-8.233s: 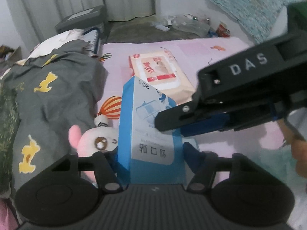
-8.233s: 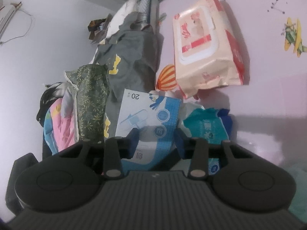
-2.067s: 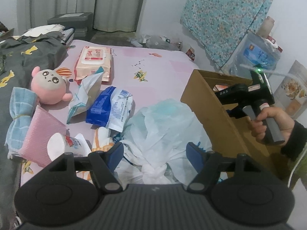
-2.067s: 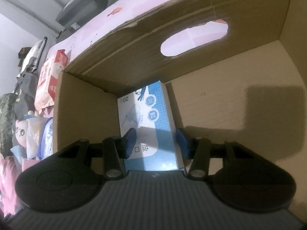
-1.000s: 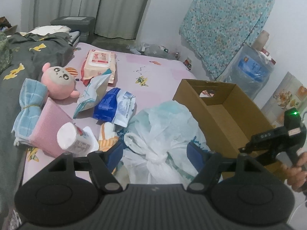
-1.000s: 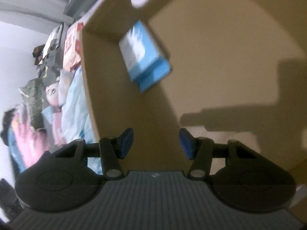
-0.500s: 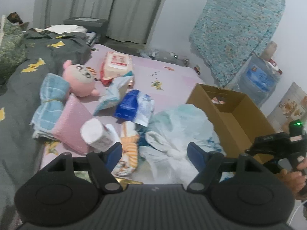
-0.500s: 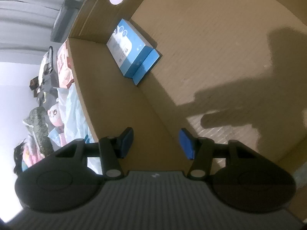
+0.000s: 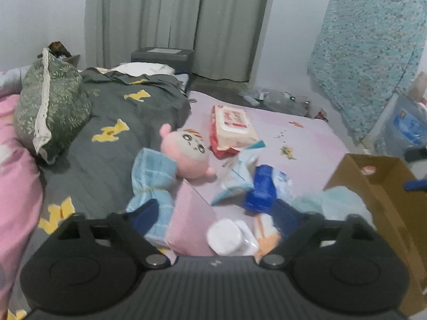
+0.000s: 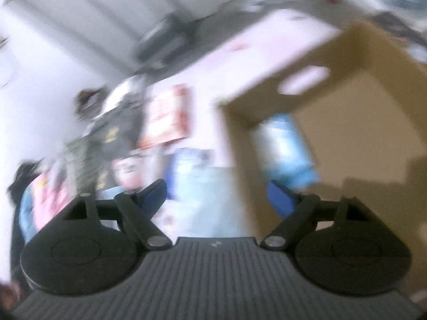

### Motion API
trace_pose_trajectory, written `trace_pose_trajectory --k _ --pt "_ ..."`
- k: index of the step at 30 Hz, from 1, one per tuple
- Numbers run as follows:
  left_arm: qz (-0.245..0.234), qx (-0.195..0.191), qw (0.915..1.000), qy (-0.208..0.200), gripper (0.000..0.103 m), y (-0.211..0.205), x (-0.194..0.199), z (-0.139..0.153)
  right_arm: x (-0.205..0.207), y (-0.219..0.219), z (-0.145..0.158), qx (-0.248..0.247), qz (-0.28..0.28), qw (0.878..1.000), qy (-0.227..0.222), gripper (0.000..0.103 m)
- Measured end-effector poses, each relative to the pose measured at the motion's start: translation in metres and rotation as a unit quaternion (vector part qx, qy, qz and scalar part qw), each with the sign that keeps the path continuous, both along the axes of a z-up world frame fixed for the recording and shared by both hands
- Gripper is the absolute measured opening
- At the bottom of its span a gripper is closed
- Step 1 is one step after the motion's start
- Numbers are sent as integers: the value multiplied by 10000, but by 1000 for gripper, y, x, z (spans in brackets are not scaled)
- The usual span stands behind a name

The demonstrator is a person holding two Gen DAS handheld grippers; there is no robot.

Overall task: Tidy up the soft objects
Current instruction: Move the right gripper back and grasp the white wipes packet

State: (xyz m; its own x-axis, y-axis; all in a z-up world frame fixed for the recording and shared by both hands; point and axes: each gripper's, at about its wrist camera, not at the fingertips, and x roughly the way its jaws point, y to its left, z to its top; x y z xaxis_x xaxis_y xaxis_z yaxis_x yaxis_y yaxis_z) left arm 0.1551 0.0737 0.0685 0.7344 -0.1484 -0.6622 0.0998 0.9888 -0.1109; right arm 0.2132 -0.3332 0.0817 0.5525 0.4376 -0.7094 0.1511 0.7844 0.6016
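Note:
Soft things lie in a heap on the pink bed sheet. A pink plush doll (image 9: 186,157), a blue checked cloth bundle (image 9: 150,184), a pink padded pack (image 9: 190,221), a white roll (image 9: 224,236), a blue-white packet (image 9: 264,189) and a wipes pack (image 9: 232,128) show in the left wrist view. My left gripper (image 9: 216,217) is open and empty above the pink pack and roll. The cardboard box (image 9: 384,186) stands at the right. The right wrist view is blurred: my right gripper (image 10: 217,196) is open and empty by the box wall (image 10: 240,144), with the blue carton (image 10: 289,154) inside.
A grey quilt with yellow prints (image 9: 114,138) and a green pillow (image 9: 50,106) cover the left of the bed. A pale plastic bag (image 9: 333,202) lies against the box. A grey bin (image 9: 162,56) and curtains stand behind. A water jug (image 9: 400,130) stands at the far right.
My left gripper has swung left, toward the plush and cloth bundle. My right gripper has pulled back out of the box, empty, leaving the blue carton inside.

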Motion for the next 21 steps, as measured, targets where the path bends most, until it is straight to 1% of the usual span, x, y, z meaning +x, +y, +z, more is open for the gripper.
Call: trace_pose_trajectory --k 1,3,7,11,14,17,20,21 --pt "4 6 10000 9 101 0 5 -1 18 15 -2 176 299 9994 41 84" --pt "-70 8 10000 47 103 -1 14 -4 48 40 -10 353 613 9974 133 84" --pt "-240 94 9995 178 103 -10 34 -14 106 86 -34 363 1079 9925 440 84" --pt "-407 124 9988 225 103 -20 53 -22 150 118 -60 383 1215 9892 721 82" --pt "-577 81 9979 267 103 -28 72 -28 170 134 -74 373 1233 9884 807 77" --pt "-749 157 9963 379 101 -39 95 -38 192 146 -89 381 1222 9879 871 71" --pt "-953 304 9937 499 95 -53 115 -50 211 154 -105 361 1217 9872 966 65" --pt "-1021 355 9926 552 91 -58 122 -55 217 158 -110 319 1239 9868 990 63"
